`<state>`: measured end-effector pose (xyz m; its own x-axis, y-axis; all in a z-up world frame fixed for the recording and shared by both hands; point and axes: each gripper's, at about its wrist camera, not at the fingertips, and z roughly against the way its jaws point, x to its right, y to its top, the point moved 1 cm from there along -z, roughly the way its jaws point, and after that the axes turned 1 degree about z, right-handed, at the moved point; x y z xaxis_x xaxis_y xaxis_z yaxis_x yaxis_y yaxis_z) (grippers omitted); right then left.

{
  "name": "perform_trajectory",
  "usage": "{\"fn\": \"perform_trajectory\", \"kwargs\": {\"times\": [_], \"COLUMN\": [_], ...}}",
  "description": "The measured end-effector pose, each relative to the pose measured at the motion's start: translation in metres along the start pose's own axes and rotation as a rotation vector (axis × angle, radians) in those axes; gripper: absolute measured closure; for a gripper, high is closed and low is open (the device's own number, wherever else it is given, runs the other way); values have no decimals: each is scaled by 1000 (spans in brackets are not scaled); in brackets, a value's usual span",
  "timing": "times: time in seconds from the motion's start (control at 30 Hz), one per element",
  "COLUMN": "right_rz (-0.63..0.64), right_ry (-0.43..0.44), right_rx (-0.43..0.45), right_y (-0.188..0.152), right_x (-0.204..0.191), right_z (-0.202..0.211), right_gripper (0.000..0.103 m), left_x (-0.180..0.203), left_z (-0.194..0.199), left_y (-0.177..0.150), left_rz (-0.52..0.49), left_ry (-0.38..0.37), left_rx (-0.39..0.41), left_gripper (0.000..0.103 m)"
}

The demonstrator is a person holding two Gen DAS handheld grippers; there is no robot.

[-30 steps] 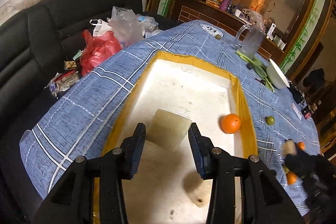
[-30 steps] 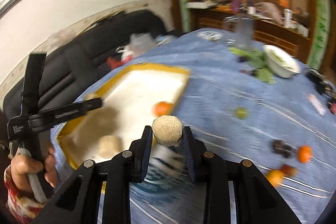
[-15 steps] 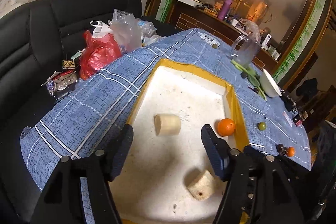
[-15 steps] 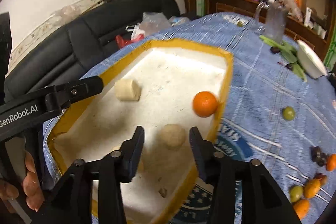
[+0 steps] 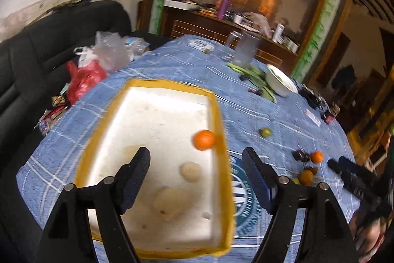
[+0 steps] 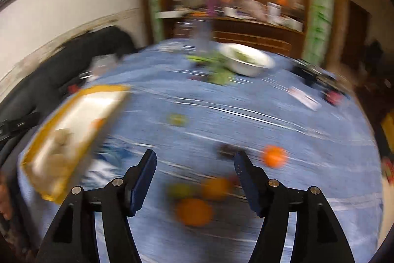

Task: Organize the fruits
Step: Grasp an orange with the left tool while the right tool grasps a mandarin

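We held the left gripper (image 5: 197, 179) empty, jaws opening above the tray (image 5: 222, 139), orange (image 5: 204, 139) and two pale pieces (image 5: 190, 171) inside, right gripper (image 6: 195, 179) empty, opening over blurred loose fruits (image 6: 194, 211) on the tablecloth (image 6: 270, 100).

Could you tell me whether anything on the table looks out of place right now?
Yes: several fruits lie loose on the blue tablecloth outside the yellow-rimmed tray, including a green one alone and a small orange beside dark pieces.

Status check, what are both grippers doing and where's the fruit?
Left gripper and right gripper empty, jaws opening. Orange and pale pieces in yellow tray. Loose fruit on tablecloth. Nothing blocking.
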<state>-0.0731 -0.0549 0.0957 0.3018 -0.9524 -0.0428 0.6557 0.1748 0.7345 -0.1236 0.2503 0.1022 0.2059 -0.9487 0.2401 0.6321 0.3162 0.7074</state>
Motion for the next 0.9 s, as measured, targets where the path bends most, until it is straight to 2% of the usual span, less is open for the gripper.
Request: {"fn": "perform_trajectory", "kwargs": {"times": [0.13,0.27,0.37,0.5,0.63,0.7,0.77,0.83,0.9], "right_rz": [-142,-230,-256,-236,-273,-256,-262,-263,-251], "right_ry": [-54,-55,-37,-69,-27,-22,2,14,6], "right_rx": [-30,-65,-82,-104,-149,-137,-139,-135,-134], "right_y": [-7,-6,-4,-1,-15,-17,-19,-19,-20], "right_x": [69,105,109,105,110,110,111,110,108], "right_z": [-3,-20,-35,-66,-89,-87,-87,-86,-85], "right_gripper": [33,35,43,43,43,44,60,66,66], "left_x": [36,68,85,102,120,137,152,168,181], "left_z": [-14,-24,-28,-36,-48,-57,-64,-71,-76], "left_y": [-8,-18,-22,-25,-33,-43,-53,-65,-74], "left_rz": [-71,-145,-188,-211,-252,-291,-334,-380,-409], "left_ry": [-25,-40,-43,-53,-70,-107,-137,-164,-193], "left_rx": [-39,-75,-92,-124,-141,-160,-178,-198,-218], "left_gripper": [27,27,27,27,27,27,27,27,27]}}
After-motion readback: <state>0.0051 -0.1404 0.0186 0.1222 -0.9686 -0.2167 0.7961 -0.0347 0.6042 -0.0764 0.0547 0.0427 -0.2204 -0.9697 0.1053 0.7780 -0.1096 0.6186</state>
